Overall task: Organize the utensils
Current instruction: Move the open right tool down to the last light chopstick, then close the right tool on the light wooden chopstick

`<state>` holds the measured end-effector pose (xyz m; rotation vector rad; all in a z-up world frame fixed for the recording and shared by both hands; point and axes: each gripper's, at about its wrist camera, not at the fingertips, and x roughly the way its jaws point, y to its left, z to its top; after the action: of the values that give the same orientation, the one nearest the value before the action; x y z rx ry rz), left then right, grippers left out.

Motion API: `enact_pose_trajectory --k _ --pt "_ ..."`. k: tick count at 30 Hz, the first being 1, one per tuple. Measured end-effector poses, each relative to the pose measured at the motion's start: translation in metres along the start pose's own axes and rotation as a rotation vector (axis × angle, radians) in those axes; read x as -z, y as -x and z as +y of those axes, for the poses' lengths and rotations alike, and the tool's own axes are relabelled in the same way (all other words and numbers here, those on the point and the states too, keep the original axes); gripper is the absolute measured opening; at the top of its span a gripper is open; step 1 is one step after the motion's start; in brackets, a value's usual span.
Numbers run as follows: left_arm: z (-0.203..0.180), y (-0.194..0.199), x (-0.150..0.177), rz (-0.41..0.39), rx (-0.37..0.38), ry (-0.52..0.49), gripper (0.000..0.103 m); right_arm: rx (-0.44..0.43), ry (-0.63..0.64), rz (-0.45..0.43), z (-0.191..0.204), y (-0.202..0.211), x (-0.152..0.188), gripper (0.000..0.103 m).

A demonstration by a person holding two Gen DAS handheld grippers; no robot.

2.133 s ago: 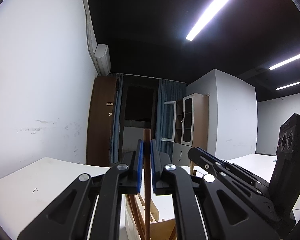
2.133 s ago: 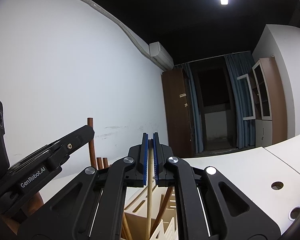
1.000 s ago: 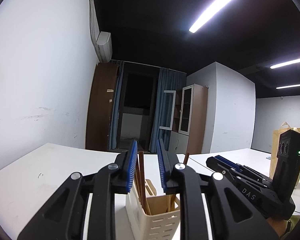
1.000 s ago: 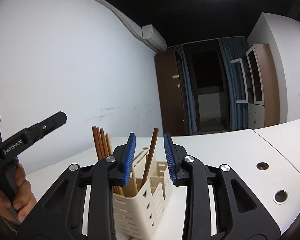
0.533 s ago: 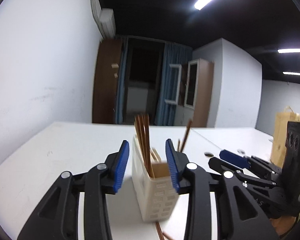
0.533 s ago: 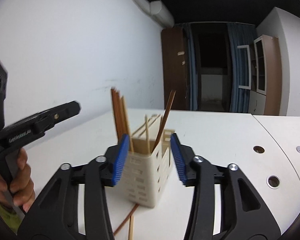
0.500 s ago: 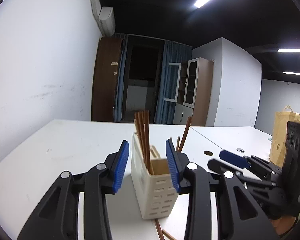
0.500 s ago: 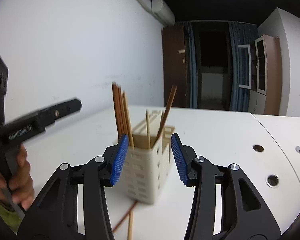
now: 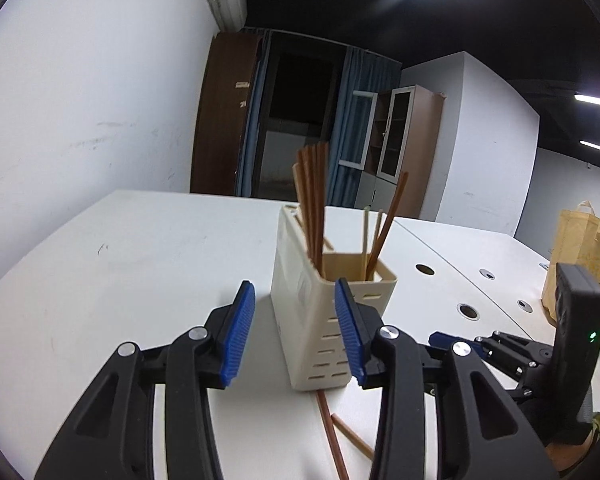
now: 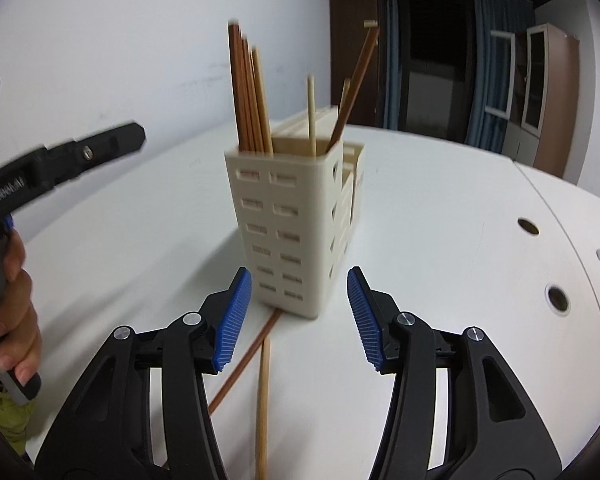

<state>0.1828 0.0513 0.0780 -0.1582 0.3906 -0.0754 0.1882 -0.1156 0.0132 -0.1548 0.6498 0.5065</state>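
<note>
A cream slotted utensil holder [image 9: 324,312] stands on the white table [image 9: 140,264], with several brown and pale chopsticks [image 9: 314,196] upright in it. It also shows in the right wrist view [image 10: 296,220], with its chopsticks [image 10: 250,92]. My left gripper [image 9: 296,332] is open and empty, just short of the holder. My right gripper [image 10: 300,316] is open and empty, in front of the holder. Two loose chopsticks lie on the table by the holder's base, a dark one [image 10: 244,364] and a pale one [image 10: 263,404]; they also show in the left wrist view [image 9: 332,432].
The other gripper shows at each view's edge, at the right of the left wrist view [image 9: 532,356] and at the left of the right wrist view [image 10: 60,164]. Round cable holes [image 10: 558,300] dot the table's right side. A yellow bag [image 9: 580,248] stands far right.
Both grippers let go of their chopsticks into the holder, opened and drew back and down. The holder now stands in full view in front of both.
</note>
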Motion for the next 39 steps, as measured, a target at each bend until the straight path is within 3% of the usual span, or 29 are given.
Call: enact_pose_trajectory --k 17,29,33,39 --pt "0.011 0.001 0.009 0.056 -0.038 0.010 0.041 -0.026 0.034 0.299 0.008 -0.066 0.036 0.048" --pt "0.007 0.001 0.013 0.064 -0.037 -0.006 0.042 -0.027 0.059 0.374 0.016 -0.091 0.057 0.047" --pt "0.003 -0.004 0.017 0.088 -0.030 -0.024 0.042 -0.024 0.066 0.391 0.020 -0.098 0.067 0.040" --pt "-0.003 -0.020 0.024 0.168 -0.035 -0.055 0.042 -0.024 0.058 0.396 0.015 -0.093 0.072 0.018"
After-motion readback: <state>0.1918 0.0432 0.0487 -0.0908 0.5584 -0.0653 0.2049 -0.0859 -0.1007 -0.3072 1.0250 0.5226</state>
